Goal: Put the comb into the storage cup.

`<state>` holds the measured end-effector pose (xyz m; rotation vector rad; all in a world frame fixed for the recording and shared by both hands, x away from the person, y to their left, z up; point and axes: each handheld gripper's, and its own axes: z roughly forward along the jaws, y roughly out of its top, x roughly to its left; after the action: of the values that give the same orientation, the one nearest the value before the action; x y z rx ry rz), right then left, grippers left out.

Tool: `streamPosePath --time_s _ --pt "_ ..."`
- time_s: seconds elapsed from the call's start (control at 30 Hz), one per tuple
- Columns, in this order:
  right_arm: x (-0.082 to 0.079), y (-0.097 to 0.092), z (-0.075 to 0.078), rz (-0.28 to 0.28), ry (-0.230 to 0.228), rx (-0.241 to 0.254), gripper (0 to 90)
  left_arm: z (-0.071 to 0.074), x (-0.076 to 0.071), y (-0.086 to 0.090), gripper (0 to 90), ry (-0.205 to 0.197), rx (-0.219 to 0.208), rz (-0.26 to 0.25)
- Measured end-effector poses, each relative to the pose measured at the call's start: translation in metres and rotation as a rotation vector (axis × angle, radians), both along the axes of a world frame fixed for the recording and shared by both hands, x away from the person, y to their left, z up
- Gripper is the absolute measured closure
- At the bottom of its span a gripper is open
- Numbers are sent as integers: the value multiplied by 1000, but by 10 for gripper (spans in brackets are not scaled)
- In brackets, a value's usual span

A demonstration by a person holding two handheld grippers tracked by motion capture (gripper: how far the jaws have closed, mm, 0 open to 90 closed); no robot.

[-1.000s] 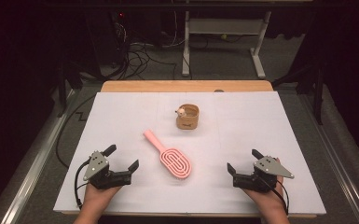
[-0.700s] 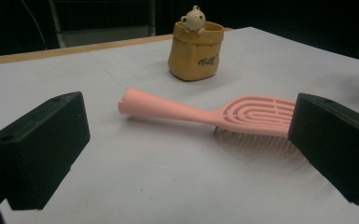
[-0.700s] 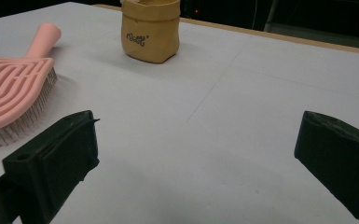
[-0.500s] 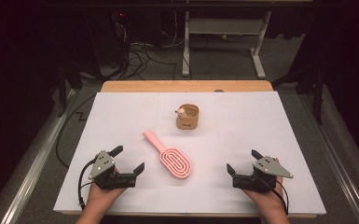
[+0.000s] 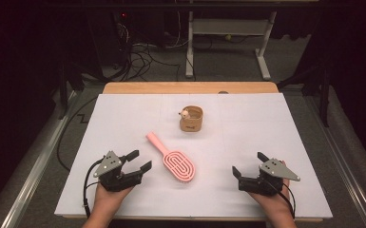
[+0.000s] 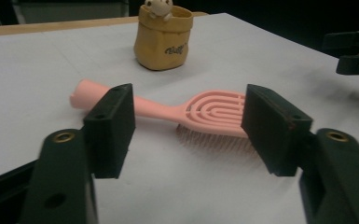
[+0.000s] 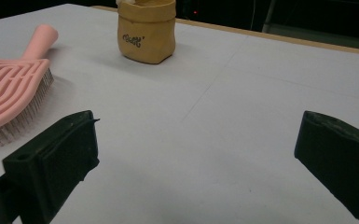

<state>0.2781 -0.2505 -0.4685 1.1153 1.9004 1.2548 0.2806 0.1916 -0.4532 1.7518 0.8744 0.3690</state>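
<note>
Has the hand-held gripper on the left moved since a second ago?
Yes. The left hand-held gripper has edged right, nearer the pink hairbrush, which lies where it did, and its jaws have been closing with nothing between them.

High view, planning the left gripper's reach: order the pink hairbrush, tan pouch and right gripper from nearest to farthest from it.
From the left gripper:
1. Pink hairbrush, just to its right.
2. Tan pouch, farther back, mid-table.
3. Right gripper, across at the near right edge.

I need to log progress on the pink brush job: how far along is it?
Nothing looks done: the pink hairbrush lies bristles down on the white table, apart from the tan pouch. In hand: the left claw, jaws just narrowing and empty, faces the brush. Left: gripping and moving the brush. The right claw rests open.
</note>
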Motion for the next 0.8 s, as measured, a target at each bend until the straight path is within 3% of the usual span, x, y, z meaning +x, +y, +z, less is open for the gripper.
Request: streamPosePath --time_s 0.17,0.23,0.33,0.37,0.4,0.57,0.73,0.8 --pt "0 -1 0 -2 3 7 3 8 4 -17 509 6 29 -32" --pt "1 -2 0 -3 6 15 3 11 12 -32 564 43 25 -68" --pt "1 -2 -1 -4 9 16 3 12 16 -43 675 60 46 -88" --pt "1 -2 -1 -4 10 17 3 11 19 -49 675 73 53 -96" --pt "1 -2 -1 -3 11 19 3 10 24 -60 741 86 81 -112" --pt "1 -4 -1 -6 14 26 3 7 33 -83 868 110 130 -111" --pt "1 -5 -1 -5 12 28 3 6 39 -94 900 129 130 -95" --pt "1 -6 -1 -8 14 32 3 5 43 -102 900 140 152 -97"
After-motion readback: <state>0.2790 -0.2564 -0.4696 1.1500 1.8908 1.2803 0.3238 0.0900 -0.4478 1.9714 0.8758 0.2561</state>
